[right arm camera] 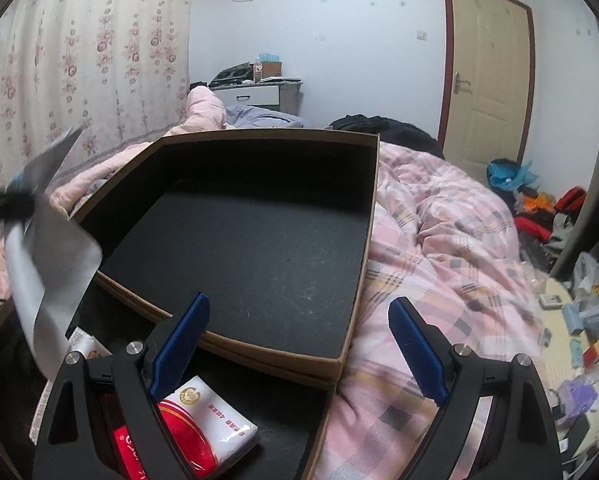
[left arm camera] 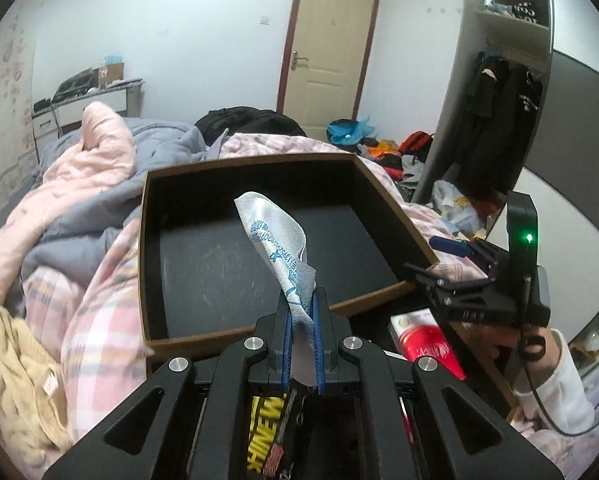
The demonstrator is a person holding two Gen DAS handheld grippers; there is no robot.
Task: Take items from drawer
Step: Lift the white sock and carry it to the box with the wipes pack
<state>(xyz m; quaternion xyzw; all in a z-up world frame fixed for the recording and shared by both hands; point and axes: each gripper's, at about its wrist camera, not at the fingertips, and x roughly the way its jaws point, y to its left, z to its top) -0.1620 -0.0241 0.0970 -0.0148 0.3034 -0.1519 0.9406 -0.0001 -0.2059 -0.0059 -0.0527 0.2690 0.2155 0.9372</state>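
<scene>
The left claw (left arm camera: 302, 320) is clamping a white printed cloth (left arm camera: 277, 240) tight between its blue pads, holding it above the empty black tray (left arm camera: 259, 176) lying on the bed (left arm camera: 99, 280), presumably to deposit it there. The right claw (right arm camera: 299, 344) is standing wide open, gripping nothing, hovering over the near drawer (right arm camera: 291, 408), where a red-and-white packet (right arm camera: 203, 424) is lying, likely the next item to lift.

Bare tray (right arm camera: 259, 248), walled around
</scene>
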